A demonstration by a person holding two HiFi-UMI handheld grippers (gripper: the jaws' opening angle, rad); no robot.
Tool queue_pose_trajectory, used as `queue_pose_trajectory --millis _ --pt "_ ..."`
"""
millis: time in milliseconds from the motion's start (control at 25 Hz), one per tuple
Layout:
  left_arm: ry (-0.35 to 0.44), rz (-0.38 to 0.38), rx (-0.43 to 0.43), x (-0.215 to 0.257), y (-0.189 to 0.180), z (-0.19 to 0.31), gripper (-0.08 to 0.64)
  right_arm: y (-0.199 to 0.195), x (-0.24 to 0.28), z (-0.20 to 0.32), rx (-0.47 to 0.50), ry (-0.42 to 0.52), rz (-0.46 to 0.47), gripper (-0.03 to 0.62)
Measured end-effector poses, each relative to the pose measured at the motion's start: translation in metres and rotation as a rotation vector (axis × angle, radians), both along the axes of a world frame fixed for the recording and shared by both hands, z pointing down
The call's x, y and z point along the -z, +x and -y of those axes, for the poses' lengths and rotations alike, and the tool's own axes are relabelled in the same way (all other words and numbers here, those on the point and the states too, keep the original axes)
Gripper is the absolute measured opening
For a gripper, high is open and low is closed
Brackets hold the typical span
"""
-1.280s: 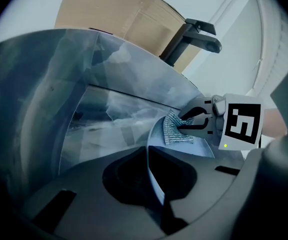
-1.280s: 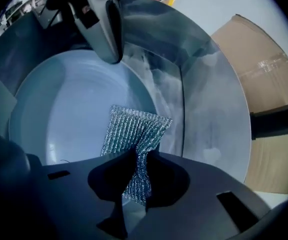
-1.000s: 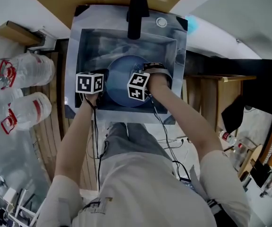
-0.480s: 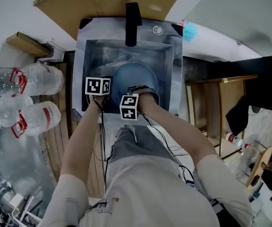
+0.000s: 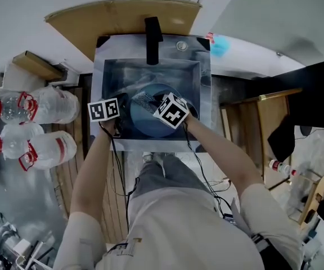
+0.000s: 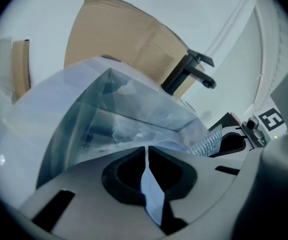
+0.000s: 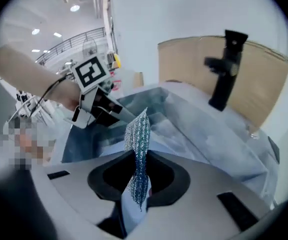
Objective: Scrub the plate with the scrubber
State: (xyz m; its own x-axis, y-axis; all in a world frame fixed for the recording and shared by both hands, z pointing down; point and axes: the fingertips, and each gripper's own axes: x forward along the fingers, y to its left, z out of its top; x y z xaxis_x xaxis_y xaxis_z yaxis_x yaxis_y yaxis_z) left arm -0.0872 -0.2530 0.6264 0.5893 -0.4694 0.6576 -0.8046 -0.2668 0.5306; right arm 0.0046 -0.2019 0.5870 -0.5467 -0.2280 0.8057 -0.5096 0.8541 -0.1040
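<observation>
A blue plate (image 5: 153, 120) lies in the steel sink (image 5: 111, 66). My left gripper (image 5: 120, 110) sits at the plate's left rim. In the left gripper view its jaws (image 6: 146, 153) are shut on the thin pale-blue plate edge (image 6: 151, 194). My right gripper (image 5: 153, 104) is over the plate's middle, shut on a silvery mesh scrubber (image 5: 143, 100). The right gripper view shows the scrubber (image 7: 138, 139) standing up out of that gripper (image 7: 139, 159), with the left gripper (image 7: 96, 104) just beyond it. From the left gripper view, the scrubber (image 6: 207, 144) pokes out beside the right gripper (image 6: 236, 140).
A black faucet (image 5: 152, 31) stands at the sink's far edge, with a cardboard sheet (image 5: 122, 16) behind it. Large water bottles (image 5: 35, 125) lie on the floor to the left. A wooden table (image 5: 269, 111) stands to the right. Cables trail down past the person's legs.
The right gripper drew back toward the sink's near edge, then swung up again over the plate, so the scrubber now shows. The left gripper stayed at the plate's left rim.
</observation>
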Motion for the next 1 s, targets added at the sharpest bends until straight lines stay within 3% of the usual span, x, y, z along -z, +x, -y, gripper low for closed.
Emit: queue_pose_trajectory --millis 240,440,640,1000 --pt "0.153 -0.047 -0.030 0.078 0.006 0.009 0.023 0.025 0.101 0.032 -0.163 0.143 0.177 0.095" --pt "0.305 0.062 -0.096 0.155 0.002 0.020 0.017 0.026 0.198 0.044 -0.225 0.294 0.292 0.095" --pt "0.490 0.144 -0.147 0.240 -0.001 0.020 0.017 0.027 0.293 0.030 -0.260 0.442 0.392 0.095" --pt "0.776 0.113 -0.133 0.393 0.000 -0.011 0.017 0.027 0.431 -0.015 -0.245 0.693 0.516 0.095"
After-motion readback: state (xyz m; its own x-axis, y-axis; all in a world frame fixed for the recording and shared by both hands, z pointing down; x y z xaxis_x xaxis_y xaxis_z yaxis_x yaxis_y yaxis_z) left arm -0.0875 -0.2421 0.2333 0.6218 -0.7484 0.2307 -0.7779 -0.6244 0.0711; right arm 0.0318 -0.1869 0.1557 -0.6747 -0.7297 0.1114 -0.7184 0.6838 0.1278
